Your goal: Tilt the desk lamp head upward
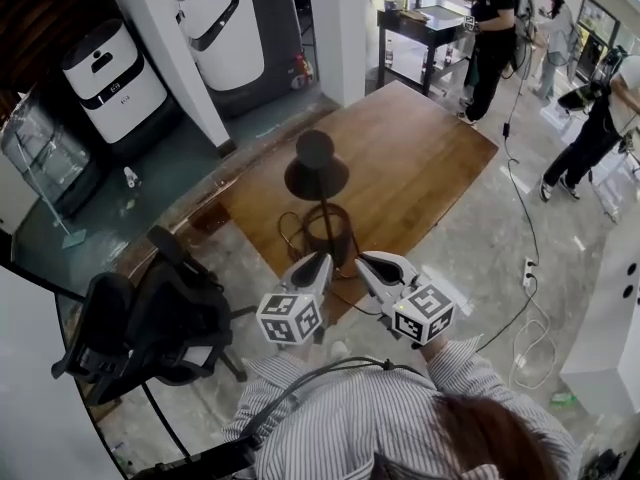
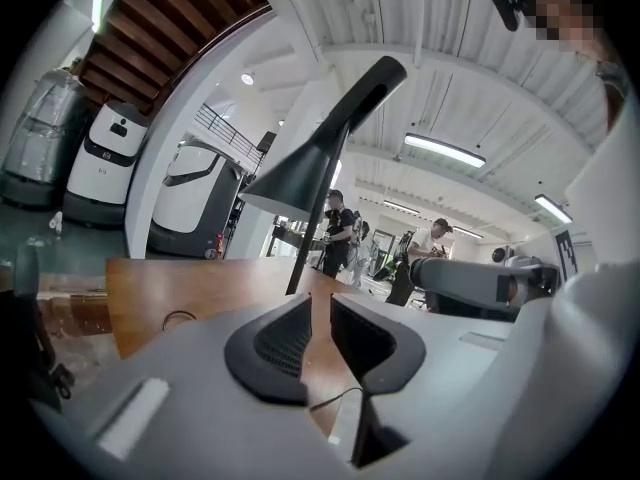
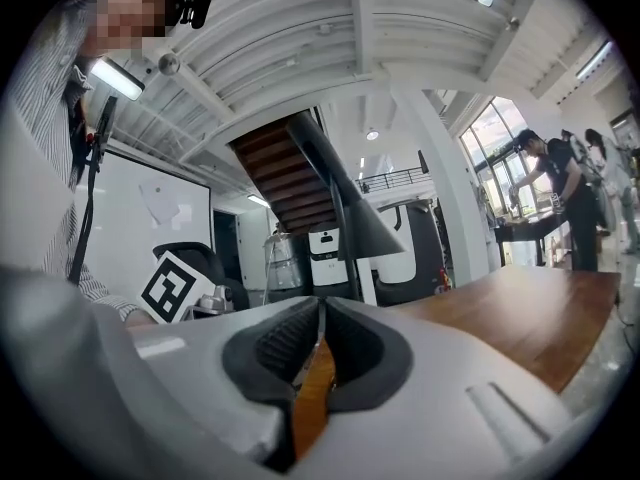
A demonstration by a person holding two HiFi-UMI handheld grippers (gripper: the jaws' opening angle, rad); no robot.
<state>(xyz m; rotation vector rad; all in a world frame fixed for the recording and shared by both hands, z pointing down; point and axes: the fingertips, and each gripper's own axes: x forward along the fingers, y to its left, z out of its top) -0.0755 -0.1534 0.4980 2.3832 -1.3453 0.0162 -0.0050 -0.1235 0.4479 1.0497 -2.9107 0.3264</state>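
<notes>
Left gripper (image 1: 320,263) fingers parted, right gripper (image 1: 368,265) fingers clenched empty, desk lamp (image 1: 317,173) just beyond both.

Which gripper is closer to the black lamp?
Left, by a little. The left gripper sits right in front of the lamp base; the right gripper is off to its right side. Neither touches it.

a: lamp finish?
b: from my console the desk lamp (image 1: 317,171) reads as matt black, metal by the look. the table (image 1: 430,158) is smooth brown wood with a soft sheen.
a: and the tools?
b: i see the left gripper (image 2: 321,304) and right gripper (image 3: 320,306) shelled in smooth matt grey plastic, their pads (image 2: 280,344) ribbed black rubber.
</notes>
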